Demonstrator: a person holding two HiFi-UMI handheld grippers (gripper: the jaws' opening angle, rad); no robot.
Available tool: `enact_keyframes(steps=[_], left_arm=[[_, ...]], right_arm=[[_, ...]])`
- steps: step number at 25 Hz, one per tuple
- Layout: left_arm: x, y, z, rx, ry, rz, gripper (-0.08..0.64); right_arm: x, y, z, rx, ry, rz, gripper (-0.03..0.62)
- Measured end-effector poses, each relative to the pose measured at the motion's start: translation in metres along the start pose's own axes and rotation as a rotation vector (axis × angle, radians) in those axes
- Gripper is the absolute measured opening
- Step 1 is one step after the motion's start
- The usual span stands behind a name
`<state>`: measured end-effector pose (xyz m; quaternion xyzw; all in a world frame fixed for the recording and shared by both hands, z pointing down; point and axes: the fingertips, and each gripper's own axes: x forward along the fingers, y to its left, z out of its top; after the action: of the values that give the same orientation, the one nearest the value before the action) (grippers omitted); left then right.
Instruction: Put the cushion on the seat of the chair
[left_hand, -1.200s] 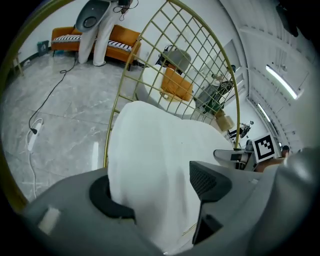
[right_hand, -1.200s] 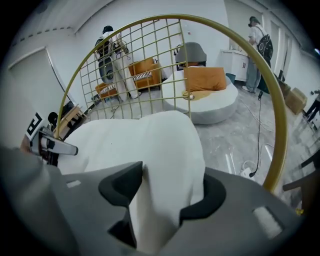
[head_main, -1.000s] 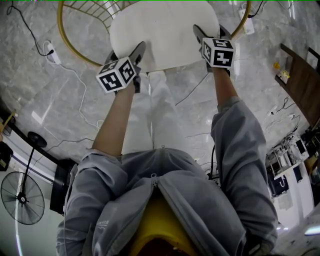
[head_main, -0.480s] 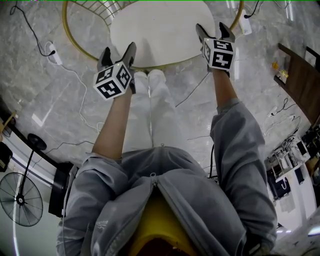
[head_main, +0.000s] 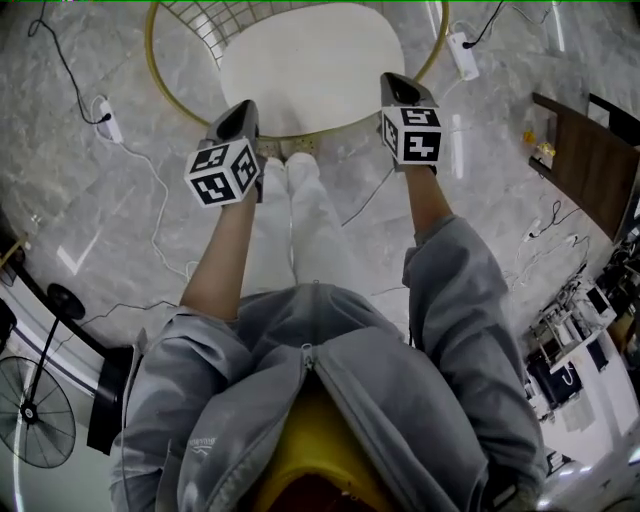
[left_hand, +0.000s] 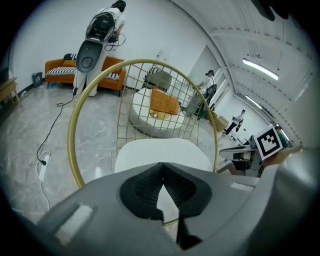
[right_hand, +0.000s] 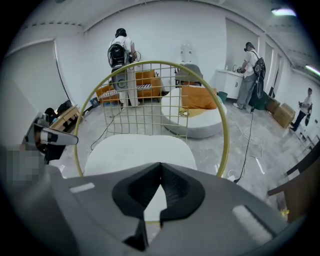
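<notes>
The white cushion (head_main: 310, 65) lies flat on the seat of the gold wire chair (head_main: 152, 70). Both grippers hang above and just short of its front edge, apart from it. My left gripper (head_main: 240, 115) is near the cushion's front left, shut with nothing between its jaws. My right gripper (head_main: 398, 88) is at the front right, also shut and empty. In the left gripper view the cushion (left_hand: 160, 152) shows beyond the closed tips (left_hand: 161, 167). The right gripper view shows the cushion (right_hand: 135, 150) and the chair's wire back (right_hand: 150, 100) beyond the shut tips (right_hand: 161, 167).
A power strip (head_main: 103, 118) and cables trail over the marble floor left of the chair. A standing fan (head_main: 30, 410) is at the lower left, a wooden table (head_main: 590, 160) at the right. Behind the chair are a round white bed (right_hand: 192, 120), people (right_hand: 120, 55) and an orange sofa (left_hand: 65, 70).
Both grippers were open at the cushion's front edge; they have lifted and drawn back from it, and their jaws have closed empty. The cushion stays on the seat.
</notes>
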<state>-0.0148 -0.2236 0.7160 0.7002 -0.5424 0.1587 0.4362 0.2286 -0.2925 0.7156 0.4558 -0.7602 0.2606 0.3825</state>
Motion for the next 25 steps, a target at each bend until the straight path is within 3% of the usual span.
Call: enact_keyframes(steps=[4,8,13,20,25], left_arm=[[-0.050,-0.011,0.011,0.056,-0.015,-0.024,0.008],[-0.068,-0.055,0.038,0.162,-0.045,-0.047,0.008],[-0.125,-0.097,0.070,0.232,-0.118,-0.082,0.008],[-0.207,-0.145,0.137,0.265,-0.317,-0.118,0.008],[-0.268,-0.189,0.193,0.370,-0.489,-0.146,0.006]], right_arm=[[-0.049,0.044,0.007,0.026,-0.032,-0.004,0.000],[-0.092,0.040,0.027,0.057,-0.099,-0.024,0.000],[-0.165,0.054,0.059,0.070,-0.209,-0.054,0.000],[-0.271,0.077,0.122,0.019,-0.422,-0.099,0.000],[-0.346,0.094,0.171,-0.034,-0.592,-0.115,-0.002]])
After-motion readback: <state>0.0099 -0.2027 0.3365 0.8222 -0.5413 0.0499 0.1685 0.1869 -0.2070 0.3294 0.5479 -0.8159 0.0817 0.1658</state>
